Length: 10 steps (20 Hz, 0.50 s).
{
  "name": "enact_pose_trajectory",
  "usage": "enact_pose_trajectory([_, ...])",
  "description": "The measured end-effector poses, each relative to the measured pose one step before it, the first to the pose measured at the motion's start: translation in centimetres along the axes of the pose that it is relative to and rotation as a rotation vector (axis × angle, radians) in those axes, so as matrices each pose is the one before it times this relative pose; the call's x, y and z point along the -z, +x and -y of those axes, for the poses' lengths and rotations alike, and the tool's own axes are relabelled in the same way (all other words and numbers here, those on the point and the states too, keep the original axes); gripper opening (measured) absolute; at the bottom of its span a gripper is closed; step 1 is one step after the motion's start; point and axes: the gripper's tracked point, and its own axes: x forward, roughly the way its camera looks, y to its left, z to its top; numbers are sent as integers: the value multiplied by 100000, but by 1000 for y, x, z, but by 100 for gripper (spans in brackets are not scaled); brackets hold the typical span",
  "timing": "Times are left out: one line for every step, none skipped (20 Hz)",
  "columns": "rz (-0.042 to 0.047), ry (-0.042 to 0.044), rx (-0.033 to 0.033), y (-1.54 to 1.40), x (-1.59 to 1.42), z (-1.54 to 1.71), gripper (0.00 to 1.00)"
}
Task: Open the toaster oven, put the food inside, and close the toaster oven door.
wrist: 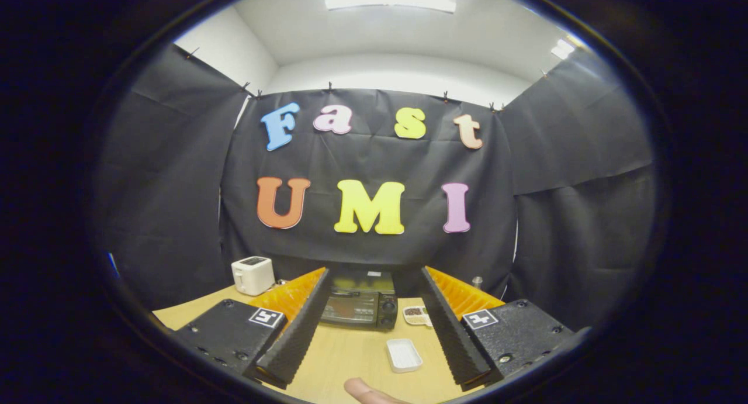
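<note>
A black toaster oven (359, 303) stands at the back of the wooden table (345, 357), its glass door shut. It lies beyond my fingers, framed between them. Just right of the oven sits a small plate with food (416, 315). Nearer to me, a white empty rectangular dish (404, 355) rests on the table close to the right finger. My gripper (374, 328) is held open above the table with nothing between its fingers (295, 334).
A white pop-up toaster (253, 275) stands at the back left of the table. A small metal object (477, 282) stands at the back right by the cloth wall. A person's fingertip (368, 391) shows at the near table edge.
</note>
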Motion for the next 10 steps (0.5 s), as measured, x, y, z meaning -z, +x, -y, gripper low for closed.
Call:
enact_pose_trajectory([165,128,-3,-108,69,-9,96])
enact_pose_trajectory([159,62,-495,-140,13,-140,96])
enact_pose_trajectory([-175,0,-255,-70,153,-38,96])
enact_pose_trajectory([-49,61,-40,-61,41,-9,96])
enact_pose_trajectory([141,121,1,-33,56,104,96])
enact_pose_trajectory([-90,245,140,-78,85,34,96])
enact_pose_trajectory([-182,398,43,77,283,-30,96])
enact_pose_trajectory([-227,110,-239,-11,114,-58,96])
enact_pose_trajectory([-296,-71,-219,17,85,-81,96])
enact_pose_trajectory([-364,-152,6,6,99,-42,96])
